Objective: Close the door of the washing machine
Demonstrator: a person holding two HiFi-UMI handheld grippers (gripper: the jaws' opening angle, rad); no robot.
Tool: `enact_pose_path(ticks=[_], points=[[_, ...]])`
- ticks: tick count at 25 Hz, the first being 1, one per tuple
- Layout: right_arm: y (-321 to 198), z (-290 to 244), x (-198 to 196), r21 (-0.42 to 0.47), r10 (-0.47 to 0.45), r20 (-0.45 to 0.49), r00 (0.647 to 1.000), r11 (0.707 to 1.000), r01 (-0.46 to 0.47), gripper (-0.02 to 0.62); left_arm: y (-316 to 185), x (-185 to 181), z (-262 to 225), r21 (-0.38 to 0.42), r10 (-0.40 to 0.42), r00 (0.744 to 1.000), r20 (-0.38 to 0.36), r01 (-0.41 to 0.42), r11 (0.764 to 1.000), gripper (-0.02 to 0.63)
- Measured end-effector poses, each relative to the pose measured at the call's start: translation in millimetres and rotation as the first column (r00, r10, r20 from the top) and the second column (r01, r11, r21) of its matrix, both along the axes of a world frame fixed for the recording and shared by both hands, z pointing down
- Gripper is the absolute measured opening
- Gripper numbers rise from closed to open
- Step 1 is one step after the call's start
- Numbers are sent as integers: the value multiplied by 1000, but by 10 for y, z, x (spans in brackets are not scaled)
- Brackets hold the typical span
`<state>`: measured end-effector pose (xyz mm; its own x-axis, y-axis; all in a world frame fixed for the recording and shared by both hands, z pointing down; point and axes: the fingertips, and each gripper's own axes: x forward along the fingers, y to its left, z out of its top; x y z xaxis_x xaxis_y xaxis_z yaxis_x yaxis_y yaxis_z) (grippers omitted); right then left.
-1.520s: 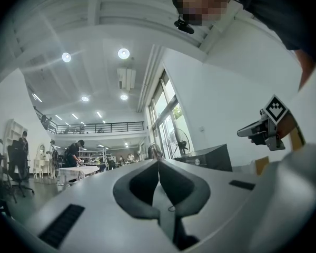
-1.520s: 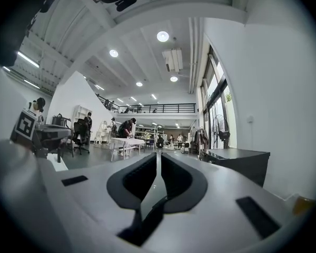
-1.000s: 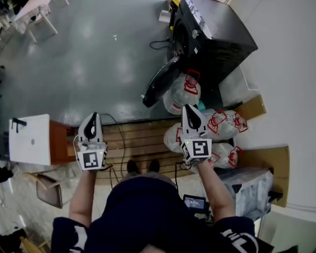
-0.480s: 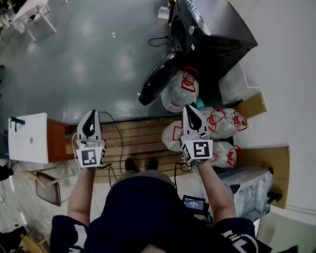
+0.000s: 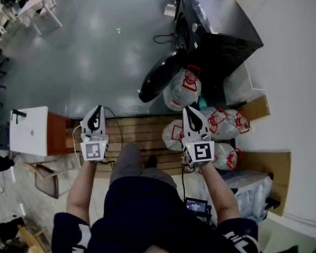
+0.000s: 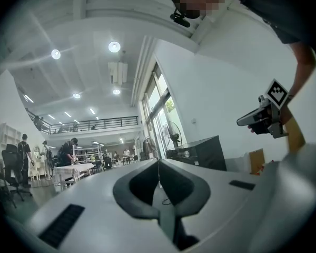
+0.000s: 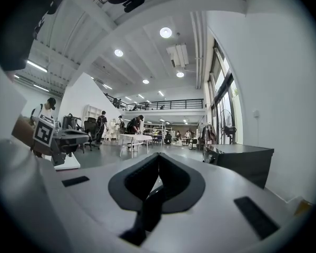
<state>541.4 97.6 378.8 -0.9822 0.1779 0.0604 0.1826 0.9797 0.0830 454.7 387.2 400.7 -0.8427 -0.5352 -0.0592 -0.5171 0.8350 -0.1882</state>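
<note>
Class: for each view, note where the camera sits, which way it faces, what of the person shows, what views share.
Head view: on the head, facing steeply down; left gripper, right gripper, forearms, torso; washing machine ahead, door open.
Left gripper view: on that gripper, level along shut jaws; right gripper and arm at right.
Right gripper view: on that gripper, level along shut jaws; left gripper at left.
Shared: washing machine, in all three.

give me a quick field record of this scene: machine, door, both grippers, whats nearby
washing machine: black, by the white wall
door: open, swung out over the floor
left gripper: jaws together, empty, apart from the door
right gripper: jaws together, empty, apart from the door
bags: clear with red print, piled beside the machine, one next to the open door
pallet: wooden slats, on the floor in front of the person
</note>
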Motion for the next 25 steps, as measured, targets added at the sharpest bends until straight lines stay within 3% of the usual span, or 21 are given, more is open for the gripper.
enact_pose_path(ticks=[9, 16, 19, 21, 23, 25], points=[[-59, 131, -49, 0, 14, -24, 1000, 1000, -14, 21, -166, -249, 132, 7, 51, 999, -13, -50, 999, 25], [-92, 291, -493, 4, 67, -69, 995, 998, -67, 21, -386, -655, 255, 24, 157, 987, -29, -157, 987, 25], [-146, 358, -831, 6, 110, -82, 991, 994, -110, 21, -523, -983, 451, -38, 230, 972, -37, -232, 972, 25], [-163, 368, -1048, 4, 140, -94, 986, 990, -140, 21, -612, -1213, 548, -107, 293, 956, -21, -294, 950, 25], [-162, 354, -1240, 10, 172, -116, 978, 985, -172, 21, -644, -1435, 686, -75, 322, 943, -80, -328, 942, 25], [-173, 325, -1423, 29, 210, -143, 967, 978, -208, 21, -693, -1639, 812, -91, 367, 921, -128, -380, 921, 25]])
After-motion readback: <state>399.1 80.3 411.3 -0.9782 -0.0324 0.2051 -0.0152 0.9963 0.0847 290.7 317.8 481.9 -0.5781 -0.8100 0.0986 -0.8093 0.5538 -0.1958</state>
